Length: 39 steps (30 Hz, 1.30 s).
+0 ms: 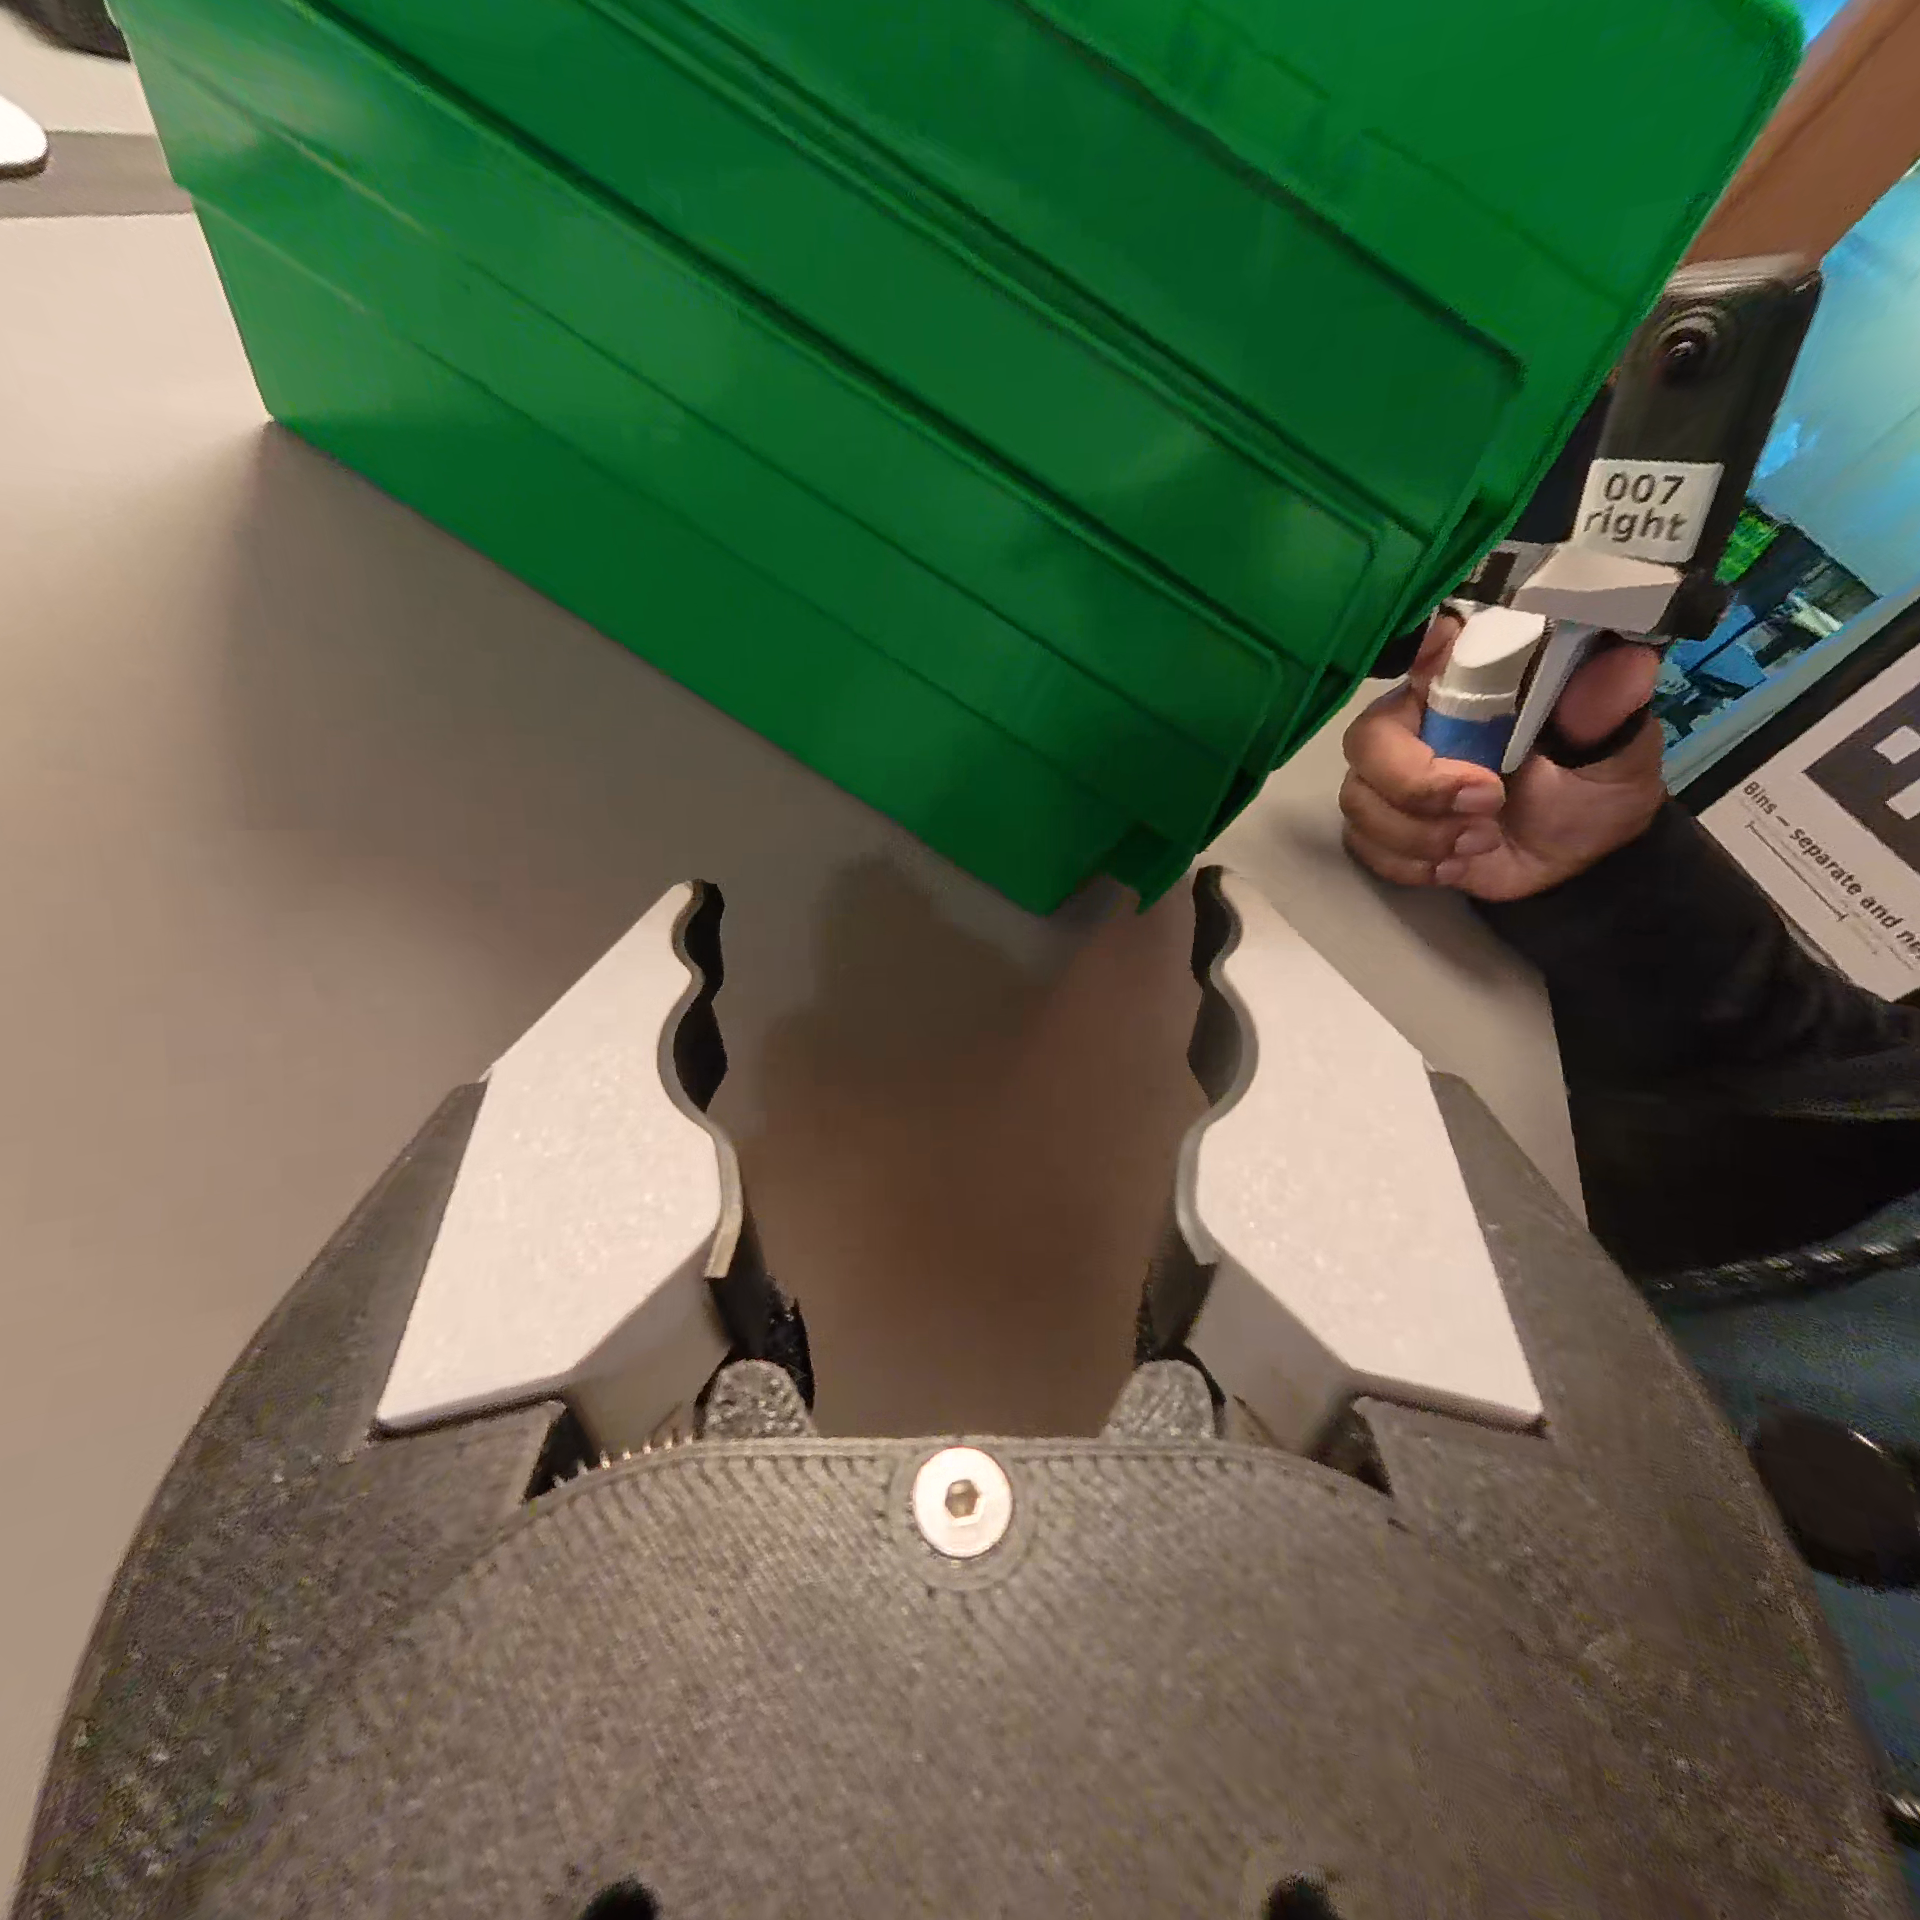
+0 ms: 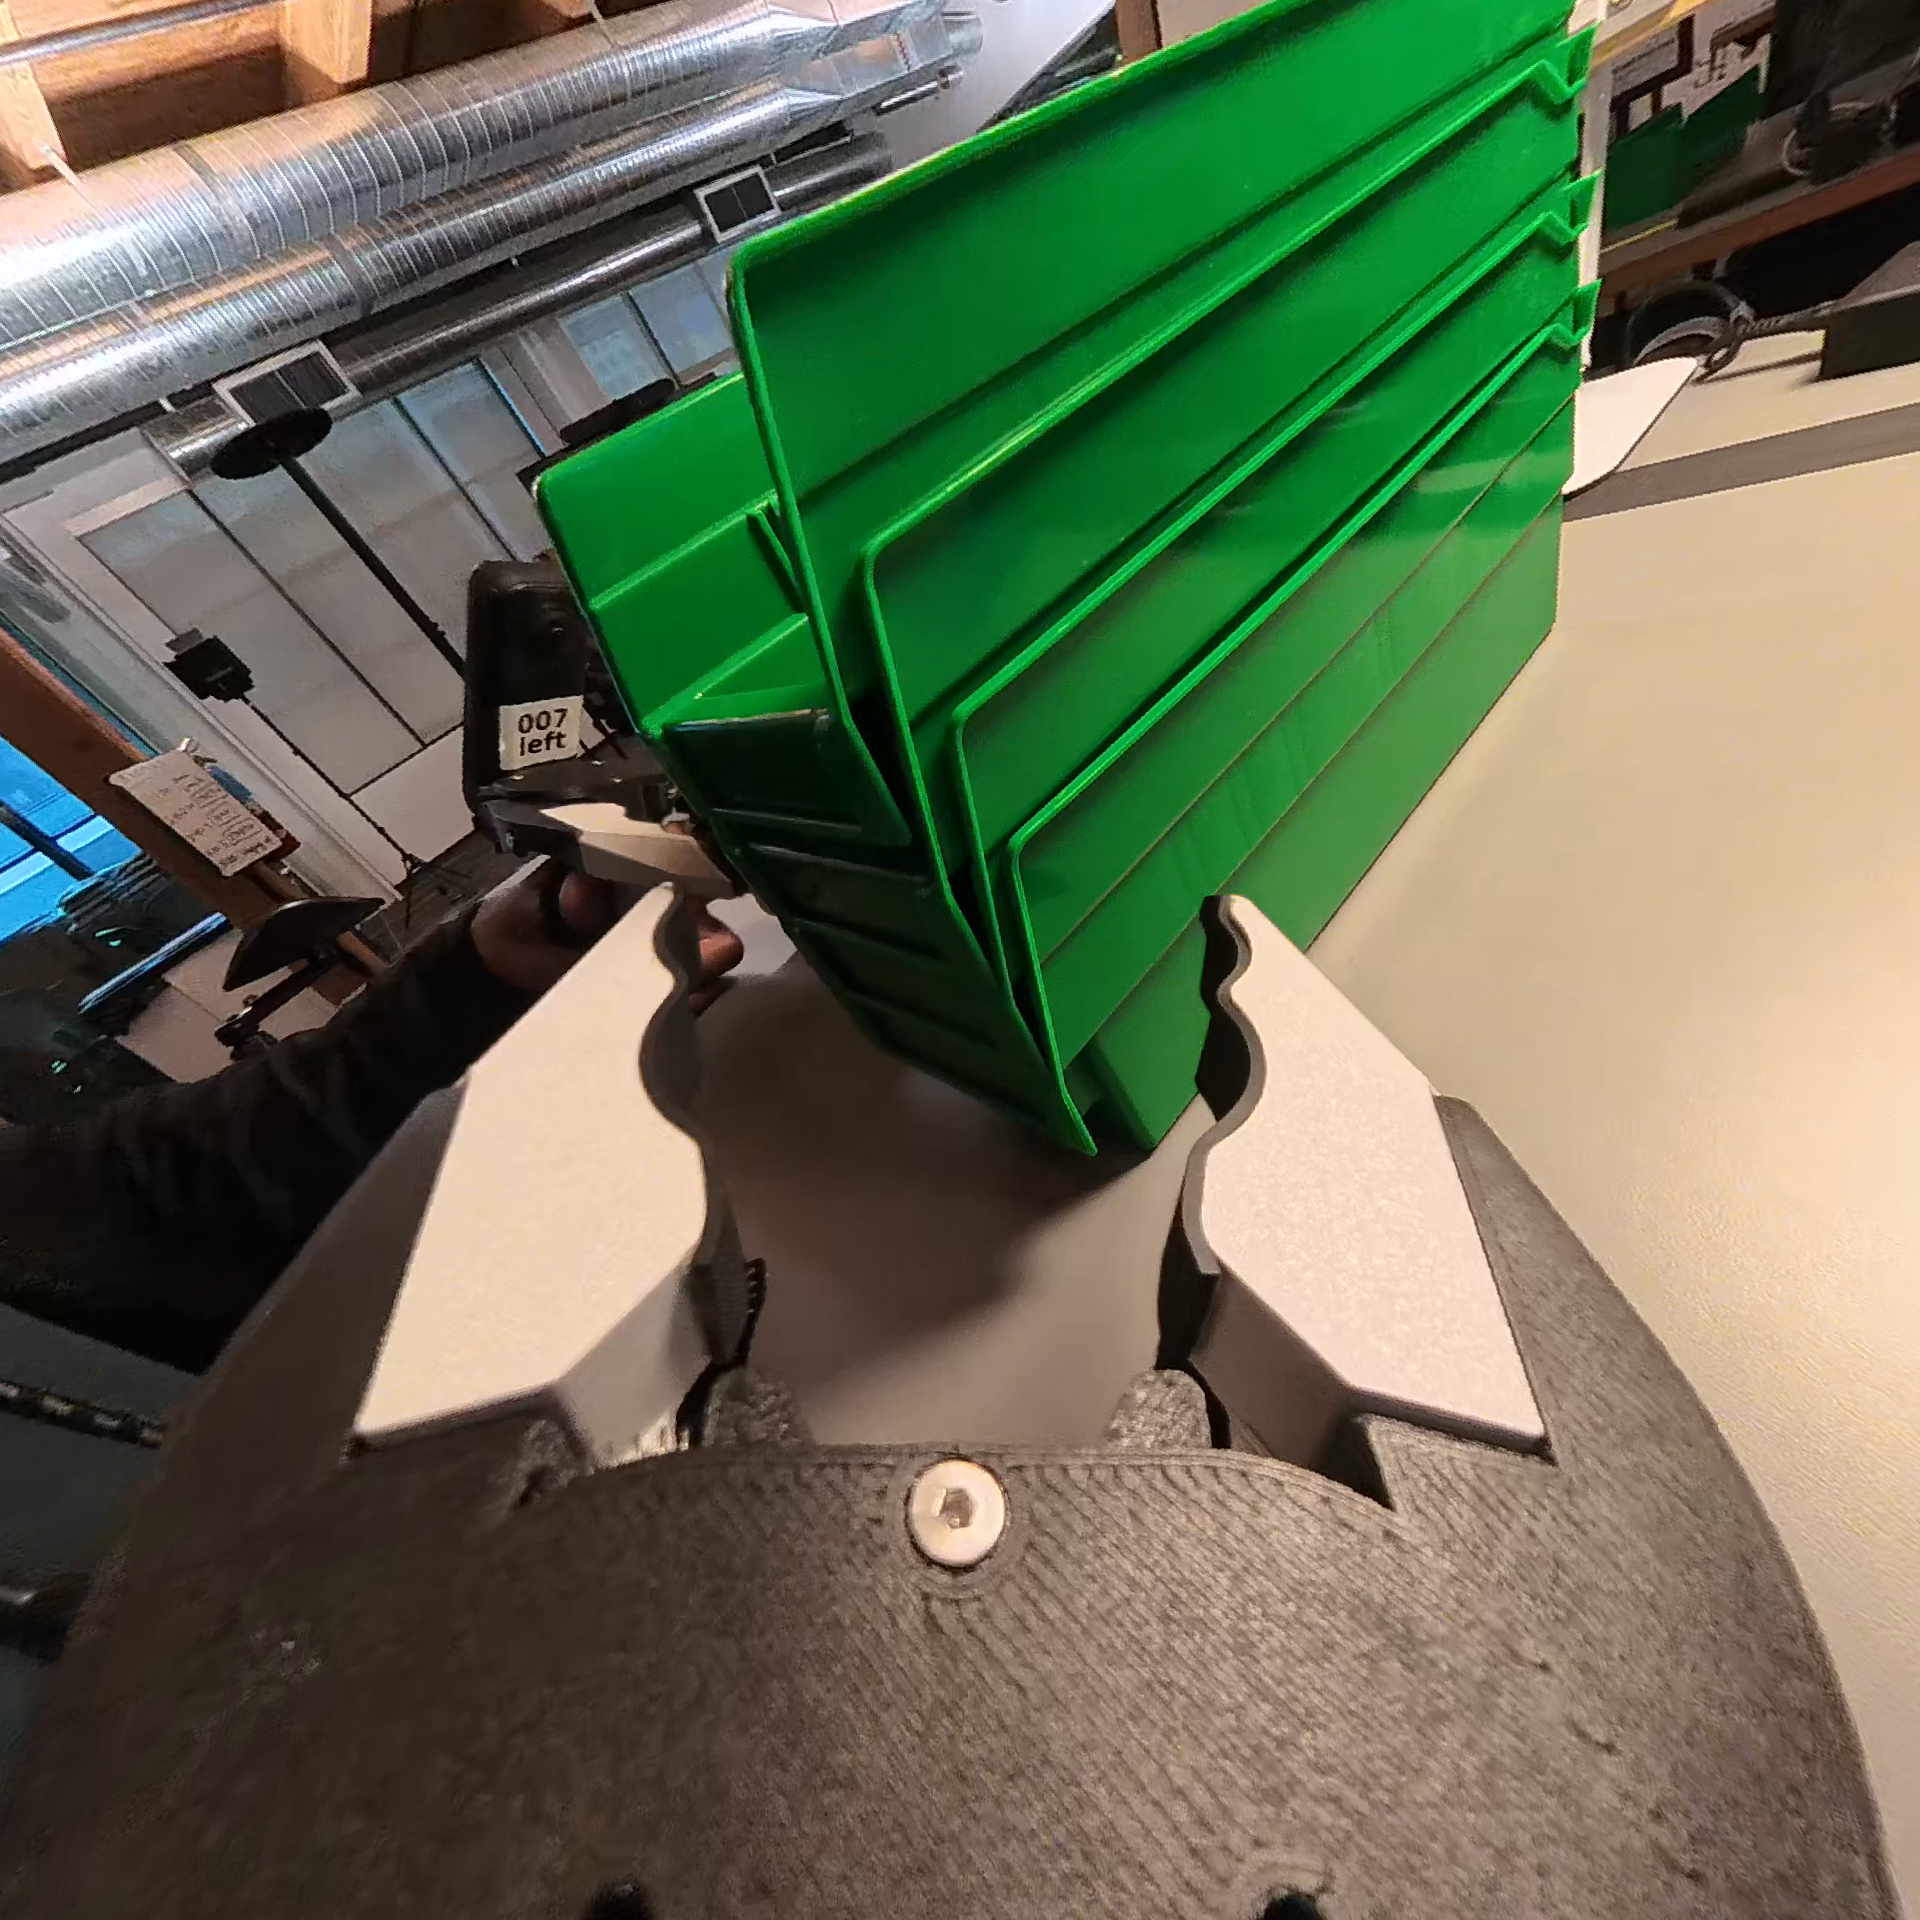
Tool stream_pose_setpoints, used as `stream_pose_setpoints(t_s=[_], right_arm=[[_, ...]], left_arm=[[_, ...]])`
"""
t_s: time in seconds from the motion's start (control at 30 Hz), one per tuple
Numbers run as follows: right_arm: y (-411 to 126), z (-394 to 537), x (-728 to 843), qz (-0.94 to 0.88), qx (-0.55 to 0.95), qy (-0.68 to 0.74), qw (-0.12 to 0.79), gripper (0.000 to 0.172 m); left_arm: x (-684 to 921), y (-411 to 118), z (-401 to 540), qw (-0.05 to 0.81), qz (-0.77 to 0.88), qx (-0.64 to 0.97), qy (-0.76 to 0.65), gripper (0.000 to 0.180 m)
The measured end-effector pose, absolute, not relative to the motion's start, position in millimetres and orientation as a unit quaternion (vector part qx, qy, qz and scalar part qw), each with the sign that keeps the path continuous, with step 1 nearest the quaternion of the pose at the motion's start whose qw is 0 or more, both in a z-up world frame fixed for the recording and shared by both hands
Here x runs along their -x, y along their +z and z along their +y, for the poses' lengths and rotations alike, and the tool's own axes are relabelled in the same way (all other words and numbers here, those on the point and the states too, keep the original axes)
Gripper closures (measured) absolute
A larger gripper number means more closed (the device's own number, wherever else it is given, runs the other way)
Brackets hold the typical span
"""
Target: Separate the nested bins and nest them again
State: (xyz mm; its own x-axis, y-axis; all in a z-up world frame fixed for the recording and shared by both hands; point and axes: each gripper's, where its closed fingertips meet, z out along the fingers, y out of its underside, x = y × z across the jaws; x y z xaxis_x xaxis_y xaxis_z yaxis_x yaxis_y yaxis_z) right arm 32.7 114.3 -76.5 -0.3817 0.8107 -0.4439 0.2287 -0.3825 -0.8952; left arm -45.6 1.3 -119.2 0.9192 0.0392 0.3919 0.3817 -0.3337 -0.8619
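A stack of several nested green bins (image 1: 831, 416) stands on the grey table (image 1: 312, 831). My left gripper (image 1: 956, 894) is open and empty, and the stack's lower near corner lies just ahead of its fingertips without touching them. My right gripper (image 2: 945, 909) is open. The near corner of the green bins (image 2: 1195, 623) reaches in between its fingers, close to the right finger (image 2: 1299, 1039) and far from the left one. The left gripper also shows in the right wrist view (image 2: 623, 847), at the bins' front faces. The right gripper's body (image 1: 1642, 468) shows behind the stack's right edge, its fingers hidden.
A person's hand (image 1: 1496, 800) holds the right gripper's handle. A printed sheet (image 1: 1849, 810) lies at the table's right edge. Silver ducts (image 2: 312, 208), windows and stands (image 2: 301, 925) fill the background. More grey table (image 2: 1662, 935) spreads to the right of the bins.
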Motion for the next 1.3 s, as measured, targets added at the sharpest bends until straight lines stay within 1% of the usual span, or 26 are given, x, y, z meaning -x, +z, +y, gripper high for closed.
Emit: stream_pose_setpoints(t_s=[0.13,0.37,0.73,0.83,1.03,1.17,1.2,1.3], right_arm=[[-78,115,-32,-0.509,0.515,0.654,0.220,0.073],[-82,116,-29,-0.510,0.527,0.643,0.220,0.072],[-84,140,-53,-0.509,0.564,0.603,0.244,0.061],[-63,154,-64,-0.500,0.571,0.600,0.254,0.059],[-1,175,-69,-0.519,0.578,0.552,0.302,0.057],[35,168,-48,-0.559,0.576,0.514,0.303,0.055],[41,164,-40,-0.572,0.575,0.502,0.300,0.054],[51,152,-15,-0.618,0.573,0.453,0.291,0.050]], left_arm=[[41,-128,4,0.539,-0.122,0.824,-0.128,0.090],[42,-131,4,0.531,-0.122,0.831,-0.114,0.090],[42,-135,5,0.521,-0.126,0.835,-0.120,0.088],[49,-137,2,0.510,-0.121,0.844,-0.110,0.087],[95,-147,-3,0.464,-0.147,0.872,-0.057,0.082],[113,-151,0,0.479,-0.171,0.859,-0.057,0.082],[114,-148,-1,0.489,-0.174,0.853,-0.057,0.084],[110,-143,-9,0.503,-0.172,0.845,-0.053,0.081]])
